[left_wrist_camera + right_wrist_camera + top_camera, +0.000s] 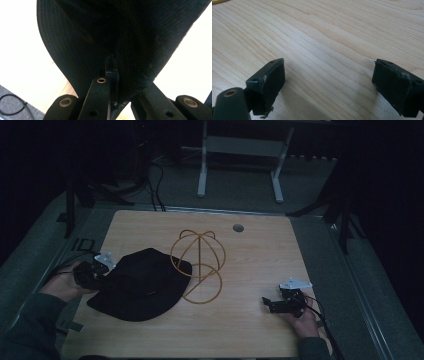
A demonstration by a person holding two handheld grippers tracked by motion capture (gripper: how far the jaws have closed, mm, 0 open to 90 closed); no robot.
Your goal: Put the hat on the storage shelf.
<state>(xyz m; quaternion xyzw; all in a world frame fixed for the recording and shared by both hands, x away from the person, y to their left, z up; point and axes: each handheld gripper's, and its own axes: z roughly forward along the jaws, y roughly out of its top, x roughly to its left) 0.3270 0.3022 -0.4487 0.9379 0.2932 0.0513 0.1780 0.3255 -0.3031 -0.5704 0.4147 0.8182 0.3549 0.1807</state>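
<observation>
A light wooden table [250, 330] with rounded corners stands on a grey floor in a dark room. On its left half lies a black fabric hat with a wide brim [137, 285]. Just beside it, toward the middle of the table, stands a gold wire hat stand [199, 265] made of a round dome of thin loops above a ring base; the right edge of the hat touches or overlaps the lower part of the wire dome. Near the far edge of the table there is a small round grey hole [238, 227].

The left gripper [97, 270] is at the left edge of the hat, held by the person's left hand [62, 285]. In the left gripper view, its jaws are closed tight on the dark brim of the hat [112, 37], and the fabric spreads up and away from them over the bright table surface [22, 50].

The right gripper [272, 304] rests low over the bare wood at the right side of the table, well apart from the hat and the stand, with the right hand [305, 320] behind it. In the right gripper view, its jaws stand wide apart with nothing between them, and the wood grain of the table [324, 30] is under them.

Behind the table, a white metal frame [240, 165] stands on the floor, and black cables [155, 185] lie near the far left corner.
</observation>
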